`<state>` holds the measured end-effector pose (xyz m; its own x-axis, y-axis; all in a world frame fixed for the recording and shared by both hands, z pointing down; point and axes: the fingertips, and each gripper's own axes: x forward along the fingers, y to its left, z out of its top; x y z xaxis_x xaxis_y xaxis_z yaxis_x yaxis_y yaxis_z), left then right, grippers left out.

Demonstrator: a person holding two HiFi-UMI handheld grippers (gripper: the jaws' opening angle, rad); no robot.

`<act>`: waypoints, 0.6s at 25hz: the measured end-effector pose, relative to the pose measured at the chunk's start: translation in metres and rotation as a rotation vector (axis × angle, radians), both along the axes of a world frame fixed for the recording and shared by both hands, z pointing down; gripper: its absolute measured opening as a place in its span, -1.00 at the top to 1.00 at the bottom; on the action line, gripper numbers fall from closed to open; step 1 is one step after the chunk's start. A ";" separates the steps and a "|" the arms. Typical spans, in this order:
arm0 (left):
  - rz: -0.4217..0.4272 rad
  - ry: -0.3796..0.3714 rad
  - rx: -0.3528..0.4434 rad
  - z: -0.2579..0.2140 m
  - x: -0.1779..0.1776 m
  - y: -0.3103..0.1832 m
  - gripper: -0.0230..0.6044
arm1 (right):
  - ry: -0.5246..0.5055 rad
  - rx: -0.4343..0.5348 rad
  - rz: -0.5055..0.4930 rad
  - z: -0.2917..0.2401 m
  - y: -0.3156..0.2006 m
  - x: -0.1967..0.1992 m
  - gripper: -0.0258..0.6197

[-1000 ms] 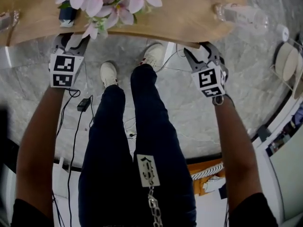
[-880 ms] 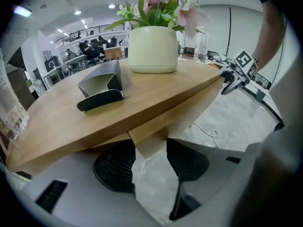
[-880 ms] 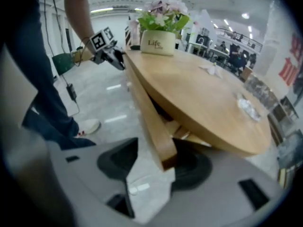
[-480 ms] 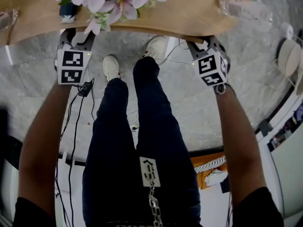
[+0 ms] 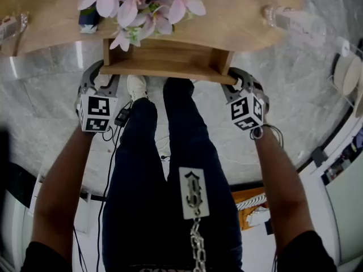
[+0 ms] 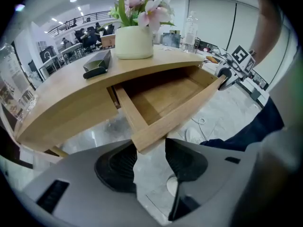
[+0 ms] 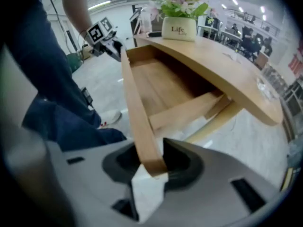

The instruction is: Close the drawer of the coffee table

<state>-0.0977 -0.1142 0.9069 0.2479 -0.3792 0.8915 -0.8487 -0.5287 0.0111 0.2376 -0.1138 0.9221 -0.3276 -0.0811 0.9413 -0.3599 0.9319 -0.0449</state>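
Observation:
The wooden drawer (image 5: 164, 58) stands pulled out from under the coffee table top (image 5: 238, 16), towards the person's legs. My left gripper (image 5: 101, 73) is at the left end of the drawer front (image 6: 180, 117). In the left gripper view that corner sits between my left gripper's (image 6: 150, 148) tips with a gap, and the jaws have just been closing a little. My right gripper (image 5: 237, 79) is at the right end. In the right gripper view the jaws of my right gripper (image 7: 151, 167) have just been closing and now clamp the end of the drawer front (image 7: 135, 103). The drawer is empty.
A pot of pink flowers (image 5: 142, 4) and a black object (image 6: 97, 65) stand on the table top, with a clear bottle (image 5: 289, 16) at the right. The person's legs (image 5: 170, 169) are right in front of the drawer. Cables (image 5: 108, 146) lie on the marble floor.
The drawer has slid out from under the table top towards the person. Both grippers have come back with its front, away from the table edge.

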 end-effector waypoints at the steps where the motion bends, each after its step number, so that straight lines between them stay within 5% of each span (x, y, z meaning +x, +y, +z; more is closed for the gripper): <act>1: -0.003 0.000 -0.017 0.001 0.000 0.010 0.27 | 0.006 -0.009 -0.003 0.000 0.008 0.000 0.49; 15: -0.002 -0.010 -0.065 0.011 -0.002 0.062 0.31 | 0.034 -0.042 -0.012 0.010 0.061 0.001 0.50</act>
<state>-0.0998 -0.0519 0.9180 0.2383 -0.3208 0.9167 -0.8501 -0.5253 0.0371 0.2384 -0.0533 0.9319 -0.2958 -0.0375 0.9545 -0.3507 0.9337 -0.0720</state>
